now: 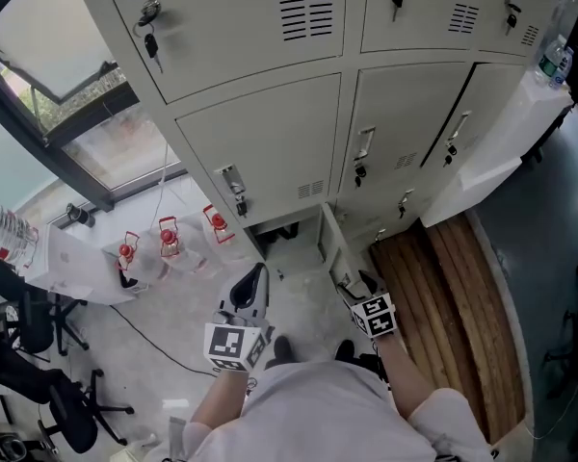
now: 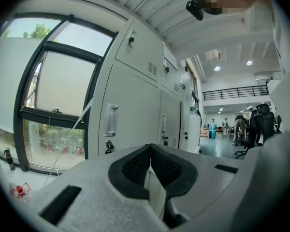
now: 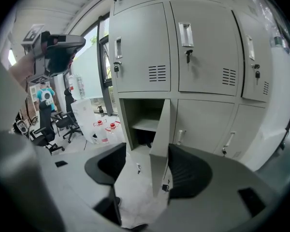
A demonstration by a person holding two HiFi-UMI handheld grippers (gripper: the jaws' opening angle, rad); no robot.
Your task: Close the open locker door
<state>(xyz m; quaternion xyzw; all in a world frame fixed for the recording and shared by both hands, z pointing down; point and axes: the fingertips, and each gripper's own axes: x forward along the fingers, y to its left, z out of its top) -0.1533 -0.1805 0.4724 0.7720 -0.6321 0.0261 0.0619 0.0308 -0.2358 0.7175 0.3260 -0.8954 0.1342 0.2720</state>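
Observation:
The grey locker bank (image 1: 270, 152) fills the far side of the head view. One bottom-row door (image 1: 331, 246) stands swung out toward me, showing a compartment with a shelf (image 3: 144, 123). My right gripper (image 1: 358, 287) is open and sits low by the free edge of that door. In the right gripper view the door (image 3: 160, 144) stands edge-on between the two dark pads (image 3: 189, 172); contact cannot be told. My left gripper (image 1: 251, 292) is shut with nothing in it, raised left of the door, its pads (image 2: 137, 167) pressed together.
Water jugs with red caps (image 1: 169, 241) stand on the floor left of the open locker. Office chairs (image 1: 34, 349) are at the far left, and a cable (image 1: 144, 340) runs across the floor. A wooden floor strip (image 1: 458, 306) lies to the right, under a white counter (image 1: 506, 147).

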